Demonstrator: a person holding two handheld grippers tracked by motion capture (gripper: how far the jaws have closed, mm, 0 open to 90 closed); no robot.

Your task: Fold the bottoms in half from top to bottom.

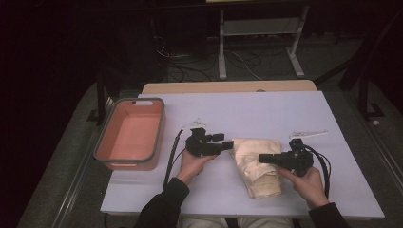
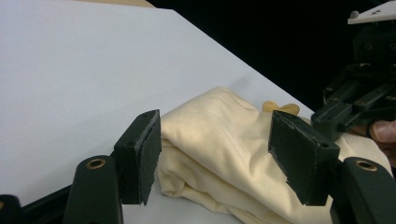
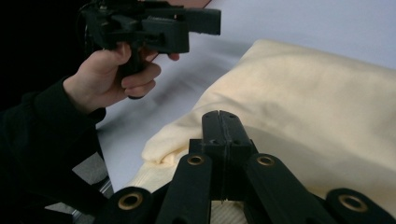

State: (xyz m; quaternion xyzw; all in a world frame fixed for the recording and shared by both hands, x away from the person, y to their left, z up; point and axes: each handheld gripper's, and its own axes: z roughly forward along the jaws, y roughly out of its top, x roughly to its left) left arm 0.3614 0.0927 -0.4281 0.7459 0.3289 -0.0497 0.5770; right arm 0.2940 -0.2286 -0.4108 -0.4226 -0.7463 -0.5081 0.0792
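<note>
High view: left hand-held gripper [image 1: 228, 144], jaws apart, faces the cloth [image 1: 256, 166] from nine o'clock to grab it; right hand-held gripper [image 1: 264, 158] hangs over it, jaws together, empty.

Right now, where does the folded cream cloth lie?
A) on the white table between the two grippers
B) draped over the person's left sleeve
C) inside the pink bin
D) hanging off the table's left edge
A: the cream cloth rests on the white table, with the left gripper and the right gripper at either side; the pink bin holds nothing.
</note>
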